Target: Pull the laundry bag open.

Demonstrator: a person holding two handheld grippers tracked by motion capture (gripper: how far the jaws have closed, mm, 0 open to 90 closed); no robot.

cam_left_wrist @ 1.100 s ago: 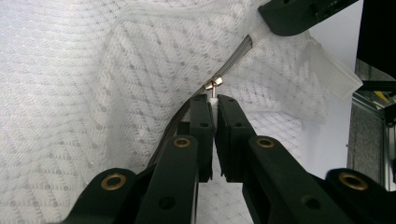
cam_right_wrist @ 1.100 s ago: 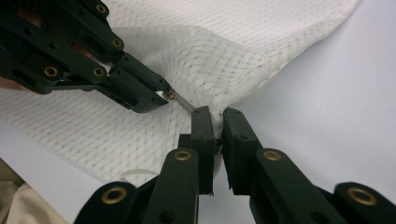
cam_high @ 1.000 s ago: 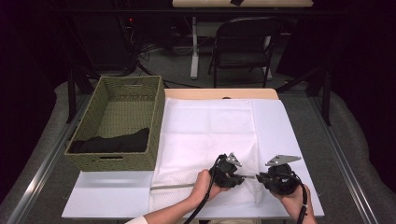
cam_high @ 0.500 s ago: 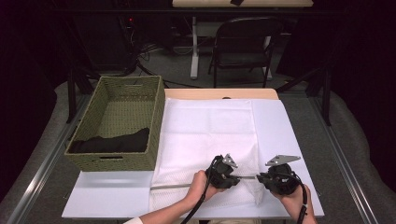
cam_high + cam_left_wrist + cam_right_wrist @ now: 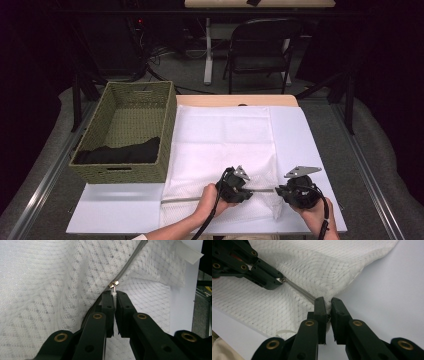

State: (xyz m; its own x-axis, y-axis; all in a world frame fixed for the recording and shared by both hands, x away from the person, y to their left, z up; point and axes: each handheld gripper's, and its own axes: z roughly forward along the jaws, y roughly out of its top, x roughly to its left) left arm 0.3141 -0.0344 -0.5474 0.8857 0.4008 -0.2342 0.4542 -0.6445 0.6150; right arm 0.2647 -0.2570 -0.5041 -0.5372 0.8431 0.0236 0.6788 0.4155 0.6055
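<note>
A white mesh bag point(image 5: 225, 142) lies flat on the table, with a grey zipper point(image 5: 180, 199) along its near edge. My left gripper point(image 5: 248, 191) is shut on the zipper's white pull tab point(image 5: 114, 293), just below the metal slider point(image 5: 114, 284). The closed zipper point(image 5: 132, 260) runs on beyond it. My right gripper point(image 5: 278, 190) is shut on the bag's fabric point(image 5: 324, 267) at the end of the zipper point(image 5: 299, 290), near the bag's right corner. In the right gripper view, the left gripper point(image 5: 280, 280) sits up the zipper line to the upper left.
An olive wicker basket point(image 5: 165, 130) with a black cloth point(image 5: 120, 151) inside stands at the table's left. Bare white table point(image 5: 305, 140) lies right of the bag. A folding chair point(image 5: 260, 45) stands past the far edge. Both hands are near the front edge.
My left gripper has crept slightly to the left along the zipper line with the pull tab. The right gripper has stayed put.
</note>
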